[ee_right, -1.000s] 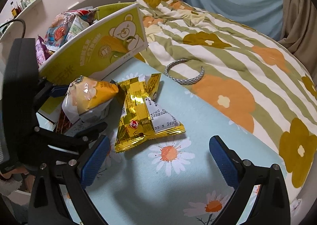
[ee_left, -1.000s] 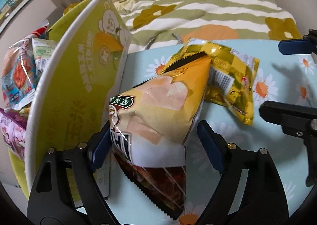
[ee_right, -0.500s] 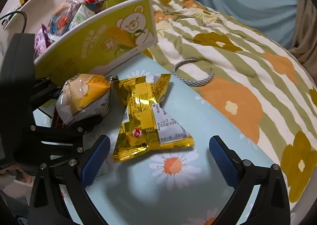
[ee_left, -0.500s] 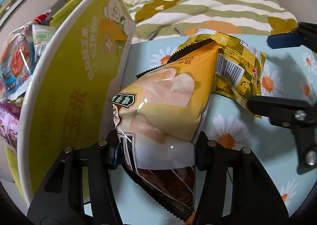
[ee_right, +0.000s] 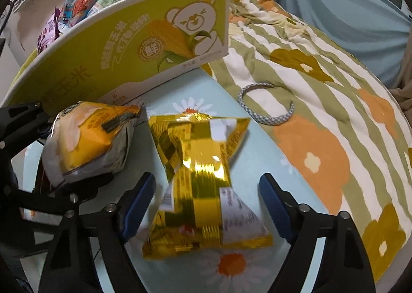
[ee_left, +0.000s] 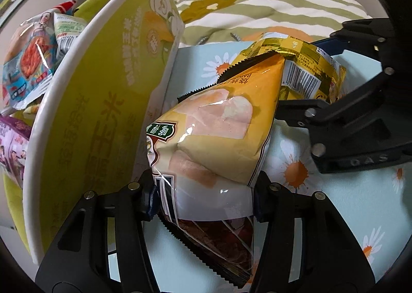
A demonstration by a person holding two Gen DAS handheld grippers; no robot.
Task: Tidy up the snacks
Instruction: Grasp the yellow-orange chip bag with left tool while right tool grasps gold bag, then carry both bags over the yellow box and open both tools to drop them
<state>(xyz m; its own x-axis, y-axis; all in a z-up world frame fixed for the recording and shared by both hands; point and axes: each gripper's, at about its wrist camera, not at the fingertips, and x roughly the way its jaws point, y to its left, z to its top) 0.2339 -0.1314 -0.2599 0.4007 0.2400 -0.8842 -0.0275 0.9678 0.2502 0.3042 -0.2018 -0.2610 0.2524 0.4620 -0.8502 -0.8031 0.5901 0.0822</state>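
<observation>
My left gripper [ee_left: 204, 196] is shut on an orange-and-white snack bag [ee_left: 213, 143], which also shows in the right wrist view [ee_right: 87, 143]. A gold foil snack bag [ee_right: 203, 190] lies on the light blue daisy-print surface [ee_right: 247, 153] between the open fingers of my right gripper [ee_right: 206, 205]; in the left wrist view it [ee_left: 306, 68] lies behind the orange bag. The right gripper [ee_left: 360, 102] shows at the right of the left wrist view. A green carton with a bear print [ee_right: 134, 50] stands to the left, its flap [ee_left: 103, 102] raised, with several snack packs [ee_left: 28, 61] inside.
A striped floral quilt [ee_right: 322, 92] covers the bed to the right and behind. A blue-white braided headband [ee_right: 267, 117] lies on the quilt near the daisy surface's edge. A light blue curtain [ee_right: 334, 4] hangs at the back.
My left gripper has closed onto the orange-and-white bag. My right gripper has moved forward over the gold bag and its fingers have narrowed around it.
</observation>
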